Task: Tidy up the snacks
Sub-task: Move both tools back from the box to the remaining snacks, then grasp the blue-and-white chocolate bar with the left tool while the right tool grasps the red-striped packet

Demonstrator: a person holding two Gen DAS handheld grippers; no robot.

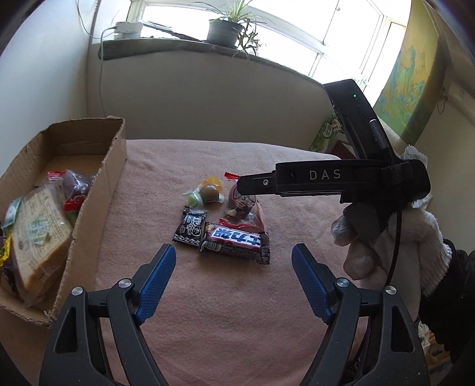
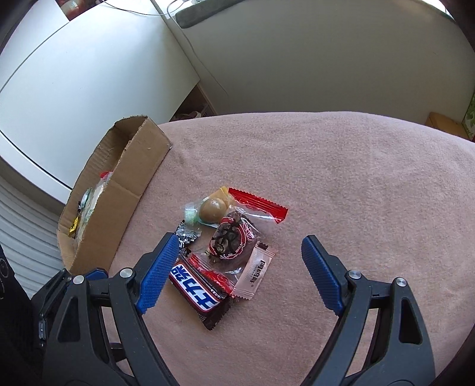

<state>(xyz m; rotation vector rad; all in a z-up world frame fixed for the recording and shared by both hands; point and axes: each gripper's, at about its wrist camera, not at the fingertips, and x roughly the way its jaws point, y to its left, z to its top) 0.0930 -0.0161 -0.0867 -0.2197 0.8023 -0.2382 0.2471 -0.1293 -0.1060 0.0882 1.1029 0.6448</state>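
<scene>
A small pile of snacks lies on the pink cloth: a chocolate bar (image 1: 236, 244) (image 2: 198, 292), a black-and-white packet (image 1: 190, 227), a clear red-edged bag of dark sweets (image 1: 242, 212) (image 2: 234, 237), a brown ball candy (image 1: 208, 192) (image 2: 212, 209) and a pale pink sachet (image 2: 256, 268). A cardboard box (image 1: 98, 190) (image 2: 127, 181) at the left holds several snacks. My left gripper (image 1: 233, 256) is open and empty, just short of the chocolate bar. My right gripper (image 2: 239, 252) is open and empty above the pile; the left wrist view shows its body (image 1: 335, 178) from the side.
The pink cloth (image 2: 356, 193) covers the whole surface. A windowsill with a potted plant (image 1: 225, 28) runs behind it. A white cabinet (image 2: 89, 74) stands beyond the box. A green patterned box (image 1: 328, 133) sits off the far right edge.
</scene>
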